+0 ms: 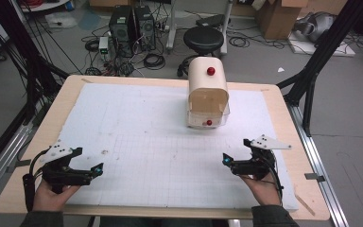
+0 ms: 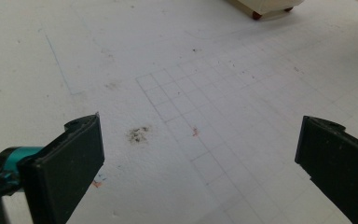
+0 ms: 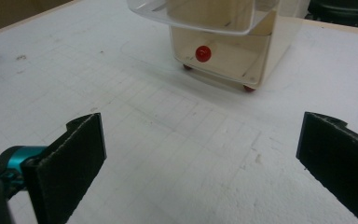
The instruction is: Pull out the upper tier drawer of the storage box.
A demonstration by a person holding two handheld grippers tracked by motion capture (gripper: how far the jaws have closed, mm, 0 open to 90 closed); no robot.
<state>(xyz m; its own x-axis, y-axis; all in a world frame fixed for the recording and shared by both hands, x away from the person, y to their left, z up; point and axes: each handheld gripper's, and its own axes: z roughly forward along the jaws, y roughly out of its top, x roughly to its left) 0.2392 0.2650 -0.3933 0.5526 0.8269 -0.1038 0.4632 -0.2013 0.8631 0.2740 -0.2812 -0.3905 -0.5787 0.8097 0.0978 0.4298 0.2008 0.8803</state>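
Resting near the front left corner of the worktop [image 1: 38, 142], the left hand-held gripper [image 1: 97, 169] has its jaws spread wide with nothing between them, pointed inward over the white gridded sheet [image 1: 137, 142]. It looks parked in a ready stance rather than working, since nothing lies within its reach; in its own view there is a dark smudge [image 2: 139, 134] on the sheet just ahead.

Toward the far edge, right of centre, stands the small cream bread bin [image 1: 208, 90], with a red knob [image 1: 211, 71] on its curved top and a clear flap lifted in front. A second red knob [image 3: 203, 53] shows low inside the opening, and the bin sits on small red feet [image 3: 248, 88].

Near the front right corner, the right hand-held gripper [image 1: 227, 160] is likewise wide open and empty, aimed at the bin's mouth, probably lined up for a reach toward it. Bare sheet lies between them, so nothing blocks that path. Beyond the worktop, a black stool [image 1: 204, 39] and computer towers [image 1: 132, 26] stand on the floor, well apart.
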